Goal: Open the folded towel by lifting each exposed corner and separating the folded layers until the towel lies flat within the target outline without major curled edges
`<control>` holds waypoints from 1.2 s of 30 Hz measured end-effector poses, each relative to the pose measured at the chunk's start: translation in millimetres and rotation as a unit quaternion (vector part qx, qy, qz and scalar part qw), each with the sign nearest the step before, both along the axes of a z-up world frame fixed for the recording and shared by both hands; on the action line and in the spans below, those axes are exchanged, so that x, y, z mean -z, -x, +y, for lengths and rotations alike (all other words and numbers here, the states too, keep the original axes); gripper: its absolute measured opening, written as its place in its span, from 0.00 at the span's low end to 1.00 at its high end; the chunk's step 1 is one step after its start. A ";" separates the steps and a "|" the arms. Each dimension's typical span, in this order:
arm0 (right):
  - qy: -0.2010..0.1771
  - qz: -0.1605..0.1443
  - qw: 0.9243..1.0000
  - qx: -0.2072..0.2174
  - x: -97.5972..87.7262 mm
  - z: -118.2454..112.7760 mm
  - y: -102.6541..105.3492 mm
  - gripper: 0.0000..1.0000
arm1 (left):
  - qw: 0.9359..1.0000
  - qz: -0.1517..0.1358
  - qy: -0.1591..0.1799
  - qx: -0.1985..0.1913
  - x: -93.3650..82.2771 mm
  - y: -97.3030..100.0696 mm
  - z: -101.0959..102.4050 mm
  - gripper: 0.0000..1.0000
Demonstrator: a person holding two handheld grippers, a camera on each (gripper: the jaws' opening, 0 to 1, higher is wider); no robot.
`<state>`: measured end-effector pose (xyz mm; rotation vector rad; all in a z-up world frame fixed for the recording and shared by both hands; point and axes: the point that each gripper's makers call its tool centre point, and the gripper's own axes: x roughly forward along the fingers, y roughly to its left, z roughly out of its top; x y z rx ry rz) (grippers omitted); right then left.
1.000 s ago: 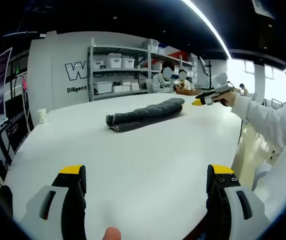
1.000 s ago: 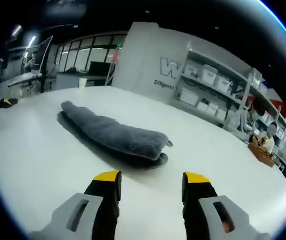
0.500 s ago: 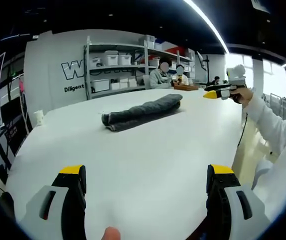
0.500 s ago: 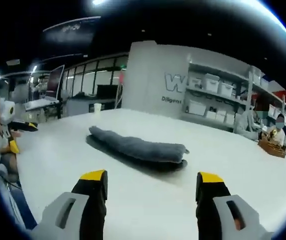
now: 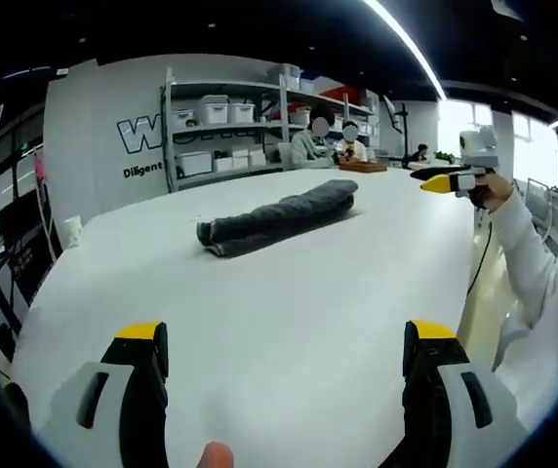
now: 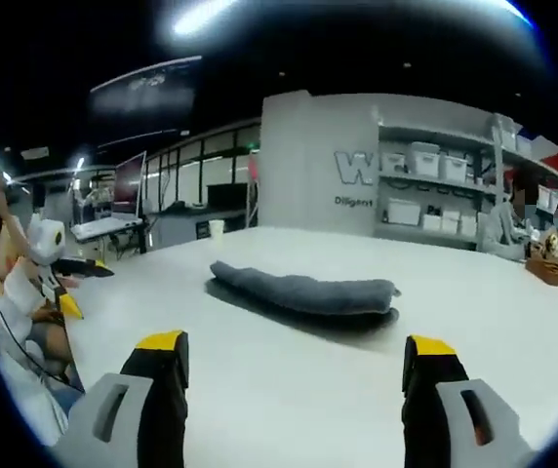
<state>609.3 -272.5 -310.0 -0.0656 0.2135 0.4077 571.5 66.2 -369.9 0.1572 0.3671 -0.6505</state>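
Note:
A dark grey towel (image 5: 277, 214), folded into a long roll-like bundle, lies on the white table (image 5: 259, 312); in the right gripper view the towel (image 6: 303, 292) sits mid-table ahead of the jaws. My left gripper (image 5: 284, 346) is open, well short of the towel, with nothing between its yellow-tipped jaws. The right gripper (image 6: 294, 356) is open wide too, held apart from the towel. It also appears in the left gripper view as the right gripper (image 5: 445, 181), raised off the table's right side in a white-sleeved hand.
Shelving with white bins (image 5: 225, 127) stands behind the table, and seated people (image 5: 308, 148) are at the far end. A paper cup (image 5: 72, 230) rests near the left edge. In the right gripper view, the other gripper (image 6: 64, 283) is at the left beside a person.
The right gripper's jaws have spread wider and it has pulled back and risen away from the towel. The towel has not moved. The left gripper stays roughly in place.

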 end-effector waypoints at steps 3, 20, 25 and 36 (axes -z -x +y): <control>0.001 0.010 1.000 -0.009 0.6 1.6 6.0 0.96 | 1.000 0.005 -0.002 -0.004 0.5 -1.4 2.6 1.00; 0.024 0.030 0.999 -0.016 6.6 1.4 22.5 0.99 | 0.999 0.007 -0.022 0.023 -4.2 -10.6 -20.2 1.00; 0.016 0.030 0.999 -0.023 5.6 0.2 26.4 0.99 | 0.999 0.011 0.009 0.052 -5.0 -20.1 -44.6 1.00; 0.005 0.009 1.000 -0.012 -10.2 -15.8 37.3 0.99 | 0.996 0.035 0.005 0.086 0.7 -54.3 -75.2 1.00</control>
